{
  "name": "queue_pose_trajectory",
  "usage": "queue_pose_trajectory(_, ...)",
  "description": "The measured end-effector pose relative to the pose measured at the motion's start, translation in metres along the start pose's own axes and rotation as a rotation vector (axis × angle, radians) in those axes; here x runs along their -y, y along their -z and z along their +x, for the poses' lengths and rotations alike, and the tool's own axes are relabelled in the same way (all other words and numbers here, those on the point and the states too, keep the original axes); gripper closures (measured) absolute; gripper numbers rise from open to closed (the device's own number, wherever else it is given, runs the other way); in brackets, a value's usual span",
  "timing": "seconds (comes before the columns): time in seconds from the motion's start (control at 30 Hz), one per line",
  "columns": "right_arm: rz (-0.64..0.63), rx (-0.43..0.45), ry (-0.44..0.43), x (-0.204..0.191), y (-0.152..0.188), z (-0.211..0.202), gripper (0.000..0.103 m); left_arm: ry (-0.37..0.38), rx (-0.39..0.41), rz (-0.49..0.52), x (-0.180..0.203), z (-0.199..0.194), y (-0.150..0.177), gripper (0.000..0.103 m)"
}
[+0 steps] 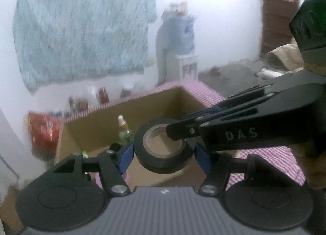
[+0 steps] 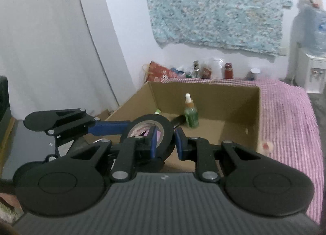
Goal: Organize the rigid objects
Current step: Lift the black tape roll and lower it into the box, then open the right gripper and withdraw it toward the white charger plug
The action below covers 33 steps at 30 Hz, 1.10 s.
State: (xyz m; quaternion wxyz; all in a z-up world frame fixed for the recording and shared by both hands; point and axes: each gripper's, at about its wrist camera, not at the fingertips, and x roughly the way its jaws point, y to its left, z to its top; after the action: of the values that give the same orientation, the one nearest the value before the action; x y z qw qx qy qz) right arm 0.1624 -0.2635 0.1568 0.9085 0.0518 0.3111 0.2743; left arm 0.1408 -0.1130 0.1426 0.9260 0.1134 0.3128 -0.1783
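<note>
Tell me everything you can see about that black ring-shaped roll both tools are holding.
The roll of tape is black, with a pale cardboard core bearing faint pinkish print. It looks like a nearly full roll of glossy electrical tape. It hangs in the air, tilted, in front of the open cardboard box. The left gripper holds it across its outer sides with blue-padded fingers. The right gripper pinches its wall, one finger inside the hole and one outside. Nothing else touches it.

A black tape roll [image 1: 163, 149] hangs level over the cardboard box [image 2: 240, 100] (open-topped). A green dropper bottle [image 2: 191, 112] stands upright inside.
</note>
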Motion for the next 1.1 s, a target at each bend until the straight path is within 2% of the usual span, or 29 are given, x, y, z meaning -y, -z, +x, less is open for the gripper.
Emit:
queue_pose_trajectory(0.13,0.048,-0.173,-0.028,0.030,-0.029,0.053,0.085,0.038,-0.180,-0.078,-0.024,0.055,-0.016,0.037)
queue_pose_trajectory(0.23,0.090,-0.300,-0.037,0.053,-0.033,0.089,0.085,0.077,-0.285,-0.145,-0.042,0.090,-0.013,0.037)
queue_pose_trajectory(0.33,0.099,-0.387,-0.035,0.062,-0.031,0.115,0.085,0.080,-0.352,-0.182,-0.049,0.111,-0.009,0.037)
queue_pose_trajectory(0.5,0.108,-0.467,-0.041,0.063,-0.017,0.139,0.085,0.039,-0.409,-0.170,-0.047,0.128,-0.003,0.037)
queue_pose_trajectory(0.67,0.138,-0.498,-0.059,0.067,-0.014,0.154,0.083,0.026,-0.452,-0.206,-0.052,0.140,-0.002,0.037)
queue_pose_trajectory(0.77,0.132,-0.485,-0.068,0.067,-0.017,0.154,0.083,0.040,-0.466,-0.231,-0.056,0.143,-0.001,0.037)
queue_pose_trajectory(0.93,0.158,-0.463,-0.069,0.072,-0.016,0.148,0.083,0.045,-0.445,-0.242,-0.055,0.138,-0.001,0.037)
queue_pose_trajectory(1.1,0.224,-0.373,-0.109,0.082,-0.015,0.134,0.082,0.058,-0.394,-0.263,-0.057,0.128,-0.002,0.034)
